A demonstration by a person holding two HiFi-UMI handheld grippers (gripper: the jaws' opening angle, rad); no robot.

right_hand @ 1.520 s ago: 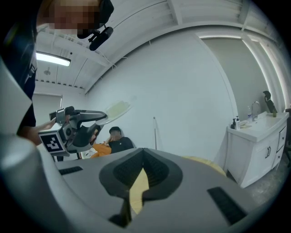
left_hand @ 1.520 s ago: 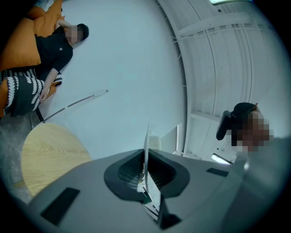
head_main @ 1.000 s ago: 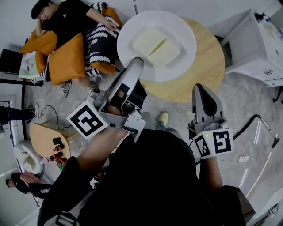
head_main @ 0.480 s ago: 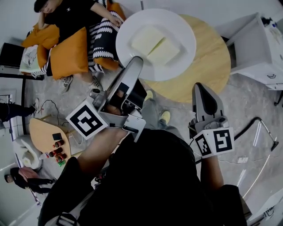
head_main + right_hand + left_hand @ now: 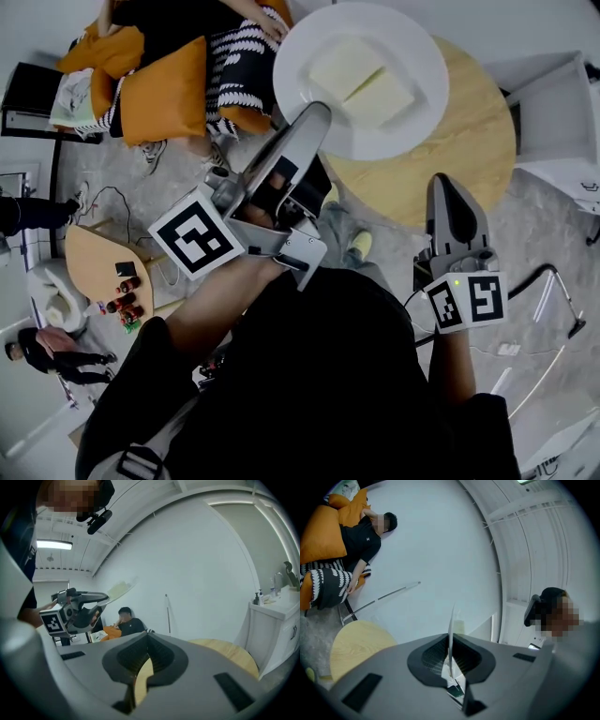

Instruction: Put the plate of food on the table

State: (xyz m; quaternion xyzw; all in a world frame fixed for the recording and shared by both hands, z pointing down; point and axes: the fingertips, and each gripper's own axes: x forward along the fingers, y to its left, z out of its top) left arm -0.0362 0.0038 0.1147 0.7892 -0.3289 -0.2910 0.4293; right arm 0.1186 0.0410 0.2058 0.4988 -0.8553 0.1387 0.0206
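A white plate (image 5: pixel 361 80) with two pale yellow slices of food (image 5: pixel 364 84) hangs above the round wooden table (image 5: pixel 459 159). My left gripper (image 5: pixel 317 120) is shut on the plate's near rim. In the left gripper view the plate (image 5: pixel 451 630) shows edge-on as a thin white line pinched between the jaws. My right gripper (image 5: pixel 449 187) is lower right of the plate, shut and holding nothing, pointing at the table's near edge. The right gripper view shows the left gripper (image 5: pixel 77 606) with the plate (image 5: pixel 119 590) held high, and the table (image 5: pixel 225 653) ahead.
A person (image 5: pixel 178 19) lies on orange cushions (image 5: pixel 159 89) left of the table. A white cabinet (image 5: pixel 562 122) stands at the right. A small wooden side table (image 5: pixel 98 277) with bottles is at lower left. Cables lie on the grey floor.
The plate and both grippers have shifted right in the head view, and the plate now sits further over the round table. The left grip on the rim is unchanged.
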